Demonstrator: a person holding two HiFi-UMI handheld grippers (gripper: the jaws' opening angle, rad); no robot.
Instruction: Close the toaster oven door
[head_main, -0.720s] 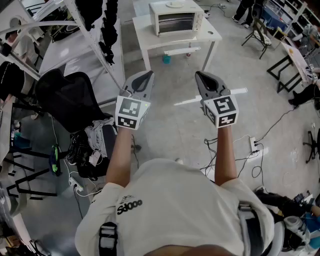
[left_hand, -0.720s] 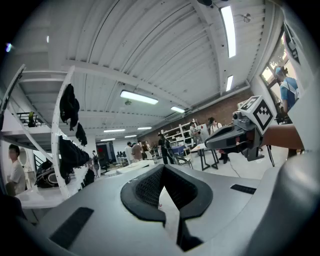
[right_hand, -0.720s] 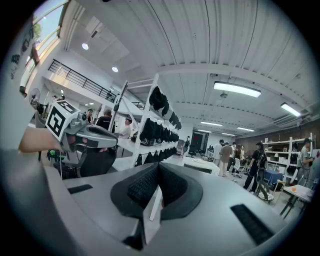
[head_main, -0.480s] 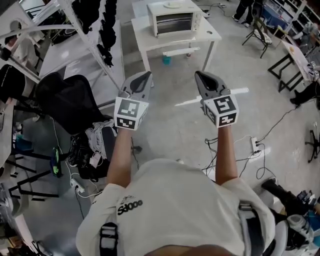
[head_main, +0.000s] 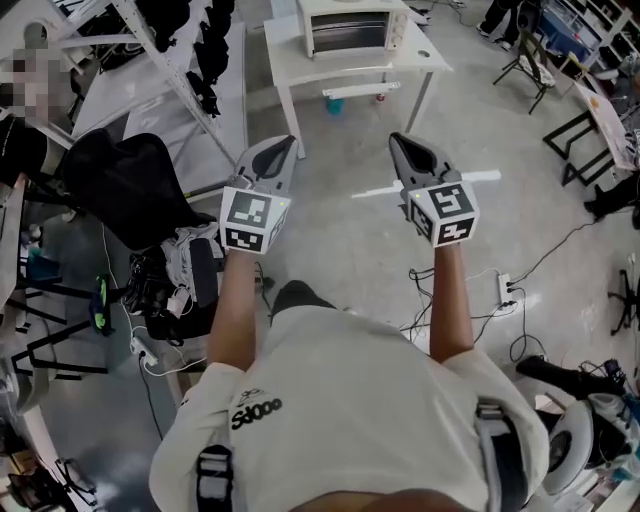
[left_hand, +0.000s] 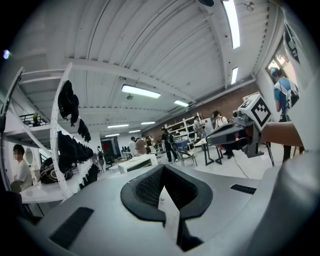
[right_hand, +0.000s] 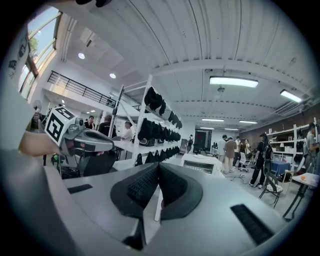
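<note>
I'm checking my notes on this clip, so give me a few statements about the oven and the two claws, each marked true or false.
1. The toaster oven stands on a white table. True.
2. The right claw grips the oven door. False: it is shut on nothing, well short of the table.
3. The left claw holds a cup. False: it is shut and empty.
4. Both claws point roughly towards the oven. True.

The head view looks steeply down from above the person (head_main: 340, 410); each gripper view sits low behind its own jaws, facing level across the room (all three share the distant toaster oven (right_hand: 200, 164)).
</note>
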